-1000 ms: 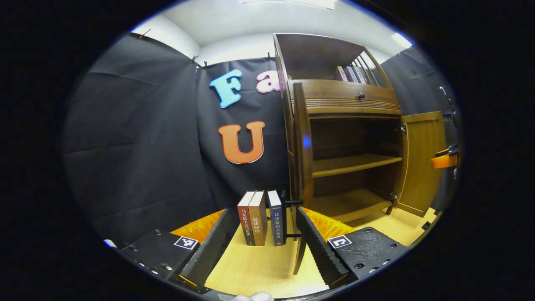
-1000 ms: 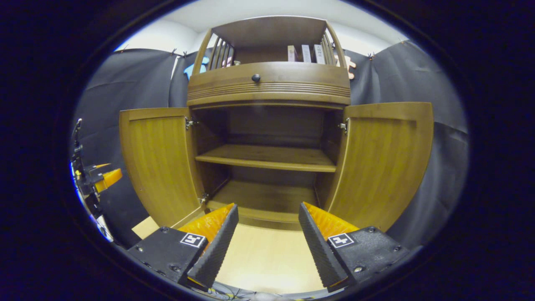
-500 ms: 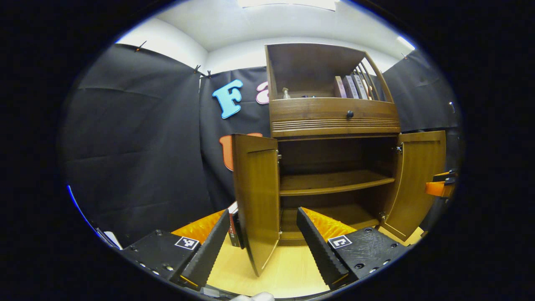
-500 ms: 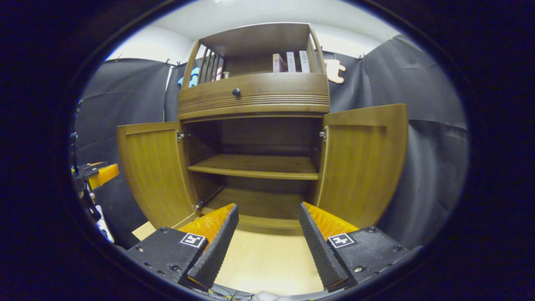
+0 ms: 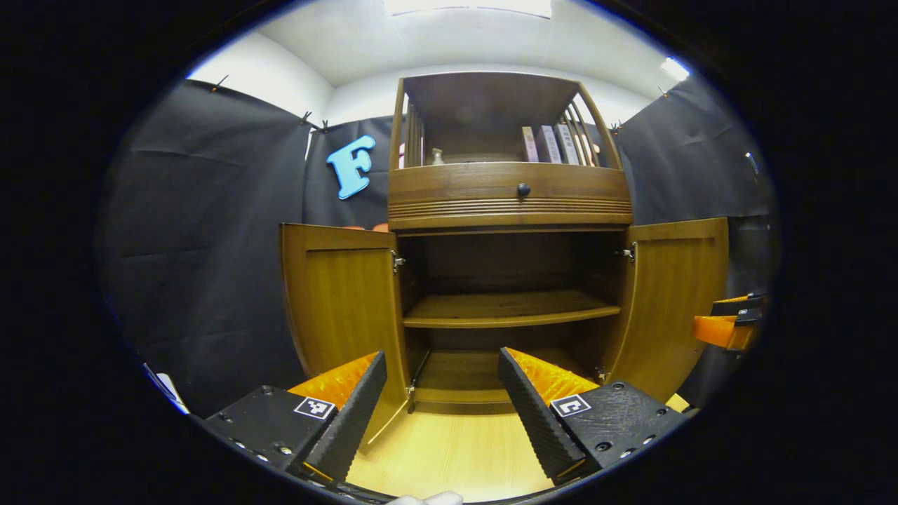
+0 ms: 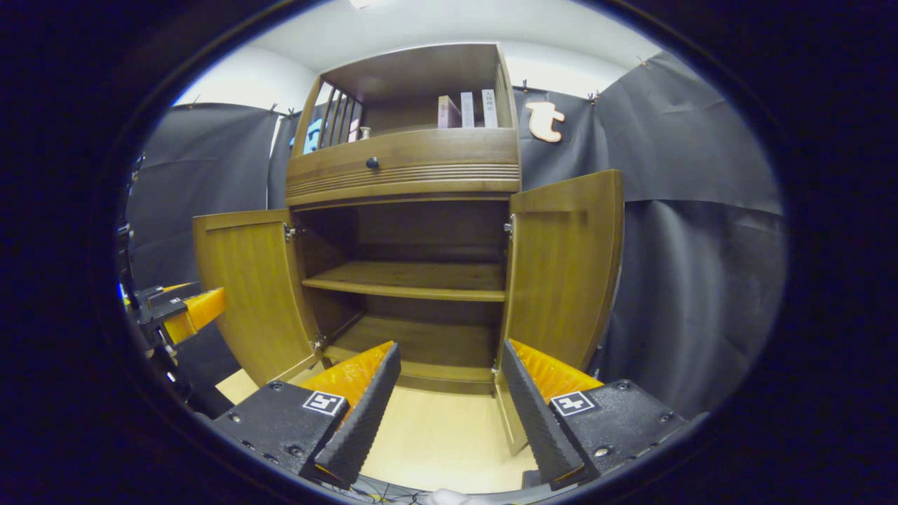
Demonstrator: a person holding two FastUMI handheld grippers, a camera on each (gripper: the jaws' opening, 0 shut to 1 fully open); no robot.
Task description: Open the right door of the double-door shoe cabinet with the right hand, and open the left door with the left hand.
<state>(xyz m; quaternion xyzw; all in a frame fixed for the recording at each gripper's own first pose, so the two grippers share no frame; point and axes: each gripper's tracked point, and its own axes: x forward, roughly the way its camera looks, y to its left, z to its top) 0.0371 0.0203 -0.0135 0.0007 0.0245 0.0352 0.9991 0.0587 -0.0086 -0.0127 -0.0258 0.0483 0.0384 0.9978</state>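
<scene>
- Both doors of the shoe cabinet [image 5: 510,203] stand swung out on the tabletop [image 5: 449,456], leaving its two inner shelves bare to view; by the look of it, the opening called for is done.
- The left hand-held gripper [image 5: 442,403] hangs released in front of the cabinet, fingers spread and holding nothing, with the left door [image 5: 344,294] just beyond its left finger and apart from it.
- The right hand-held gripper [image 6: 449,400] is likewise released and empty; the right door [image 6: 565,270] stands close behind its right finger, its lower edge just beside that finger, though whether they touch cannot be told.
- Risk: any forward or sideways drift of the right hand-held gripper could nudge the right door's free edge and swing it back toward closing.
- Risk: the same holds on the left, where a stray finger against the left door's lower corner could push it round on its hinges.
- Risk: a hard knock to either door might jolt the cabinet and disturb the books [image 5: 547,144] standing on its top shelf.
- In the right gripper view, the left hand-held gripper shows at the far left, well clear of the left door's outer face.
</scene>
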